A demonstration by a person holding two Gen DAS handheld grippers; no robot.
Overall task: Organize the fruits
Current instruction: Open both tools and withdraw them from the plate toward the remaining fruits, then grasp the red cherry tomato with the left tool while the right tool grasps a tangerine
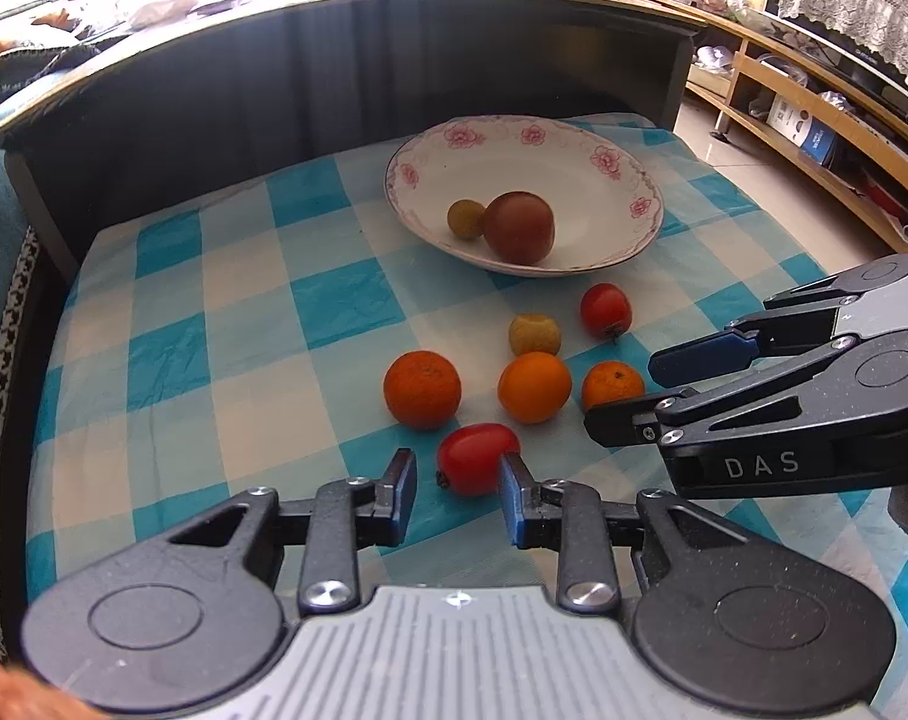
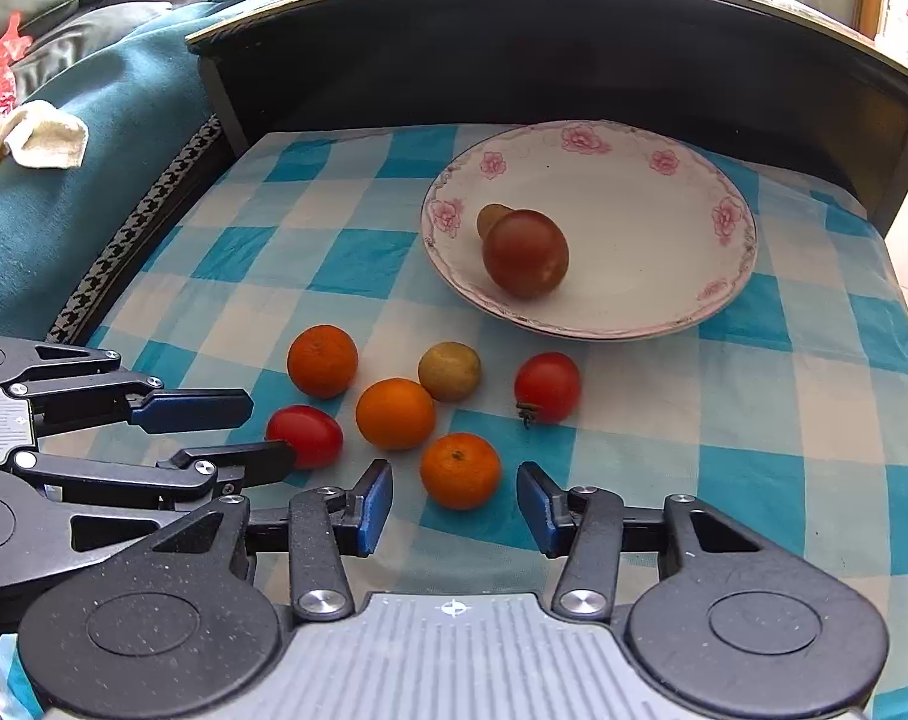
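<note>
Hovering wide-open, the left gripper [image 1: 457,495] is nearing a tomato [image 1: 477,457] below the plate [image 1: 574,141] — soft, slippery, so grip its middle gently; the right gripper [image 2: 454,507] is gaping too.

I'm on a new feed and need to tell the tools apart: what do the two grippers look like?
Both are alike. The left gripper and right gripper have speckled black linkage arms with round pivot discs, silver screws, a ribbed grey centre plate with a small crosshair mark, and blue finger pads. The right one carries white "DAS" lettering. No cables show.
</note>
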